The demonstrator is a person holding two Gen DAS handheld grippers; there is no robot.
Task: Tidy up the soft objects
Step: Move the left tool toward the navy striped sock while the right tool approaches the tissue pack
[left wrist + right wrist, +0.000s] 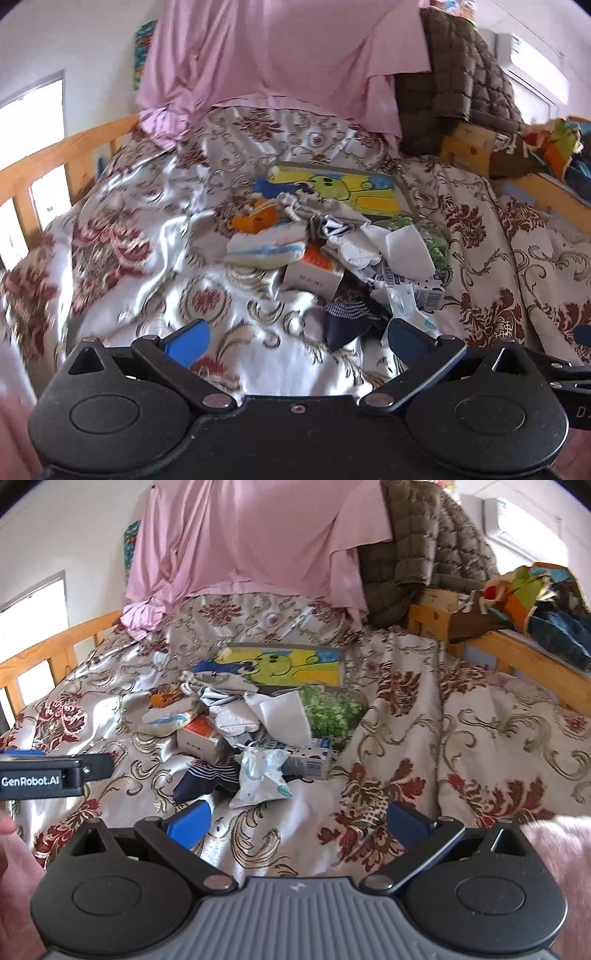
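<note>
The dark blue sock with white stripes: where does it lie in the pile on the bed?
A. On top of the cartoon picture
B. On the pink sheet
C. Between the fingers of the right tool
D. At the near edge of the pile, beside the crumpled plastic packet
D: the dark blue sock lies on the bedspread at the pile's near edge, next to the crumpled plastic packet; both tools are open and empty.

The bedspread [388,738] is patterned in silvery white with dark red floral medallions and tan scrolls, and a plain pink sheet [251,535] is seen beside a brown quilted jacket [424,542]. In the heap, a navy sock [207,779] with thin white stripes, a white tissue [284,712], green foliage [332,709] and an orange item [255,219] are seen. A yellow, green and blue cartoon is printed on the flat board [291,664], and blue pads [188,825] are shown on black gripper linkages.
</note>
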